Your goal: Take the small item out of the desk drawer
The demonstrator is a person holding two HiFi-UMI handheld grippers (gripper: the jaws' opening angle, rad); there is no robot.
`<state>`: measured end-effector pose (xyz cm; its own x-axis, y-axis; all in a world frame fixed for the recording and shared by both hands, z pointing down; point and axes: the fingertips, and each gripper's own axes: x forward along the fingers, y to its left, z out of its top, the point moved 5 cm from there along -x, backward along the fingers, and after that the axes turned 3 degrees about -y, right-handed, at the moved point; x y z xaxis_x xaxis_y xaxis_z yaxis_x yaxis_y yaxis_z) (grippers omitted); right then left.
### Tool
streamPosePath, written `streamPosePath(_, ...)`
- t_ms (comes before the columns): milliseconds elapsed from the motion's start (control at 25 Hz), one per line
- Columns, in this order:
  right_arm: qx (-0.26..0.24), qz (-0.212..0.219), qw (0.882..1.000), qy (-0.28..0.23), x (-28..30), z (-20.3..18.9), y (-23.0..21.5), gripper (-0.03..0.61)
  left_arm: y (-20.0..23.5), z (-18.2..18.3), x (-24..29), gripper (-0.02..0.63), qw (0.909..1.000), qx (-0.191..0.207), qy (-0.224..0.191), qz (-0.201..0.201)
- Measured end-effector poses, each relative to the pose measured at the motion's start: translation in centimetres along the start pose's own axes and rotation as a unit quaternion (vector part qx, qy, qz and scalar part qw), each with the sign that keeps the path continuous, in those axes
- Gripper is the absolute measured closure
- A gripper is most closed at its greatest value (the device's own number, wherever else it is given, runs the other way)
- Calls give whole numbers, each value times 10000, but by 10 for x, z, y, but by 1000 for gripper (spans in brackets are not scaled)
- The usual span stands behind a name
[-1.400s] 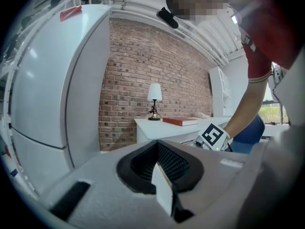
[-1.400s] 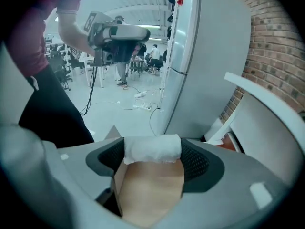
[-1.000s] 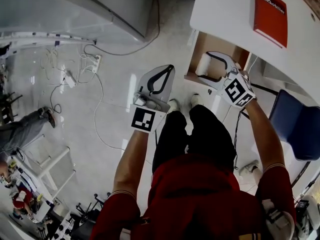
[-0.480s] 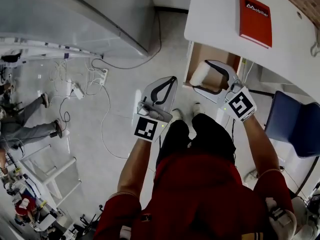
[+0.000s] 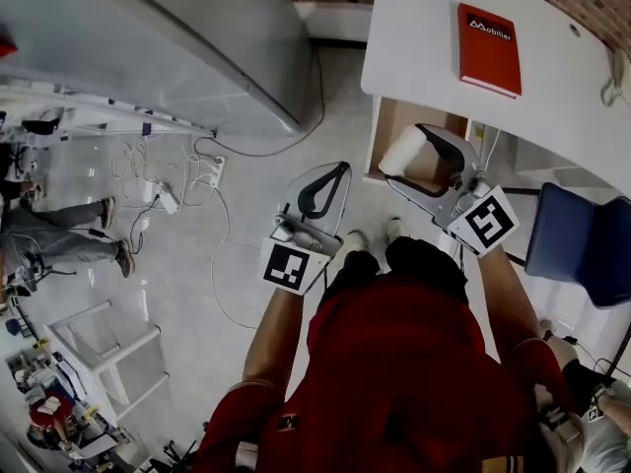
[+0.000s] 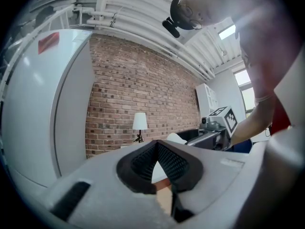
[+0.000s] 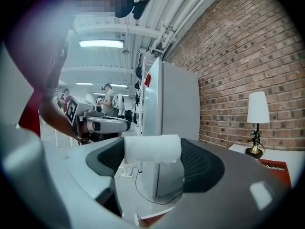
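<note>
Roll [image 5: 399, 152] spanning pad to pad in right gripper [image 7: 153, 152], jaws wide and clamped on it, one pad at each end. From the head view, sitting over the front left part of the open drawer [image 5: 396, 116]; clear of the rim or not, hard to say from above. Probably the lift-out itself, near its end.

To do it well: hold the squeeze even and go no harder, since a soft white roll like this looks likely to buckle if pinched lengthwise. Raise straight up before swinging sideways, so no end catches the drawer front or the underside of the desk [image 5: 414, 47]. Move level and slowly; with a grip only at the ends, a tilt could let it slide out. Pick a bare patch of desk for setting down, away from the book [image 5: 489, 35].

Left gripper [image 6: 157, 147] shut tip to tip with nothing inside, hanging over the floor, well apart from the drawer. Best left out of the way.

Count now: one roll, one open drawer, two grippers, one red book, one lamp [image 7: 257, 109], one blue chair [image 5: 577, 249].
</note>
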<state>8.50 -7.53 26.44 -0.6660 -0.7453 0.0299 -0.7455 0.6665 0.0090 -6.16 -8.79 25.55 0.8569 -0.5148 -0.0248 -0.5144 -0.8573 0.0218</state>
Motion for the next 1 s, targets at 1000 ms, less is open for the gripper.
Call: streamPosePath(1000,434,-526,9954,-668,-46,42,2,201,-15,47,18,607,9980,221,-312,-500)
